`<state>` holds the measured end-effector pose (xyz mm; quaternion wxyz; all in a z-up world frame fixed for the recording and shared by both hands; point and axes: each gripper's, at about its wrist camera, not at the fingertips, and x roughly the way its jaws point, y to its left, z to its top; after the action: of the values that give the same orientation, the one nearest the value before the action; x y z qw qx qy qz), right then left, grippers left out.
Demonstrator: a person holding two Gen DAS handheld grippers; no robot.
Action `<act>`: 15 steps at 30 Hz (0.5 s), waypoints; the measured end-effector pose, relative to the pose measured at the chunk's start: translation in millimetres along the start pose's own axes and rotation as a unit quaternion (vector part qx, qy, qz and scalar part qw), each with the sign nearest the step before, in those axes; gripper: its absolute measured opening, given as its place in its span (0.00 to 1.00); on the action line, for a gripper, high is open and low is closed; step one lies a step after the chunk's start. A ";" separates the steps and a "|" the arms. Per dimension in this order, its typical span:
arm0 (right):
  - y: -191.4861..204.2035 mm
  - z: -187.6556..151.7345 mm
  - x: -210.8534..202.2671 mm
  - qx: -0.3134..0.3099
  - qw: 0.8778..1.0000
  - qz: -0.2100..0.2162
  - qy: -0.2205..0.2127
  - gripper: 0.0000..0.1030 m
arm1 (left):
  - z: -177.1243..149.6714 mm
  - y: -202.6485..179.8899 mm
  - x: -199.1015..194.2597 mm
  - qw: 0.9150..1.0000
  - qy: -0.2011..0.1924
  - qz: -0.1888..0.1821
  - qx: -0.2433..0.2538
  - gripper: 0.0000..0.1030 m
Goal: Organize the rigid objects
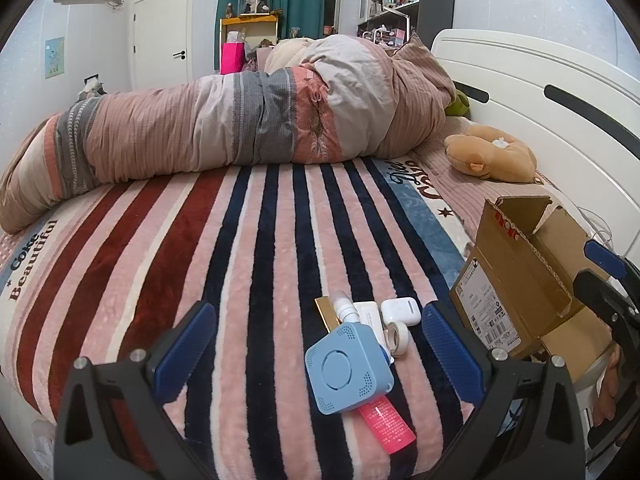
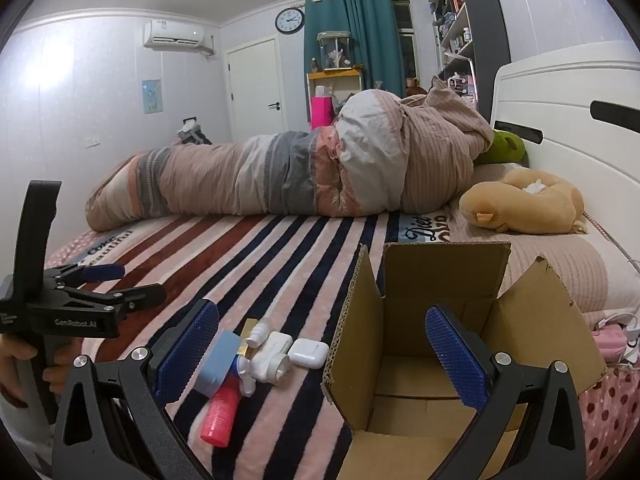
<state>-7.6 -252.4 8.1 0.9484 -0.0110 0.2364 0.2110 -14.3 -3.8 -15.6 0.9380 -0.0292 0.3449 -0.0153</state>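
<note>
Left hand-held gripper (image 1: 316, 344) sits low at the bed's near edge, jaws spread wide, nothing held. Between its blue pads (image 1: 186, 350) lies a cluster on the striped blanket (image 1: 160, 240): light blue square device (image 1: 348, 368) tilted on top of a pink tube (image 1: 386, 422), whose long axis runs toward the camera and to the right. Behind them — white earbud case (image 1: 400, 311), tape roll (image 1: 397, 336), a white plastic fitting (image 1: 346, 309), a gold-edged flat item (image 1: 327, 312). Cardboard box (image 1: 516, 276) stands just right of the cluster, open, shipping label facing the camera. Right hand-held gripper (image 1: 608, 280) enters at the right edge beside the box, a hand (image 1: 610, 384) below it. Rolled duvet (image 1: 240, 120) and a plush toy (image 1: 492, 156) well behind.

Right wrist view: right hand-held gripper (image 2: 322, 354) also wide open, empty, hovering over the near left wall of the cardboard box (image 2: 440, 320); right pad (image 2: 456, 356) is in front of the box opening. No items visible inside the box. Same cluster just left of the box — earbud case (image 2: 308, 353), white fitting (image 2: 272, 356), blue device (image 2: 218, 360) on edge, pink tube (image 2: 222, 414) cap end toward the camera. Left hand-held gripper (image 2: 120, 284) at far left, seen side-on with jaws parted, gripped by a hand (image 2: 24, 368).
</note>
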 end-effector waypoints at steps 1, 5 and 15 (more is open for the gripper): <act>0.2 -0.1 0.1 0.000 1.000 0.000 0.000 1.00 | -0.5 0.4 -0.3 1.000 0.000 0.000 0.000 1.00; 1.1 -0.3 0.5 0.001 1.000 0.002 0.001 1.00 | 0.1 0.0 -0.1 1.000 -0.001 0.000 0.000 1.00; 4.5 0.3 -1.7 -0.005 1.000 0.018 -0.002 1.00 | 0.0 1.0 -3.1 1.000 -0.002 0.000 -0.001 1.00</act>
<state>-10.7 -249.0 9.5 0.9450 -0.0111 0.2332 0.2290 -16.7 -2.7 -13.7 0.9388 -0.0302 0.3428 -0.0147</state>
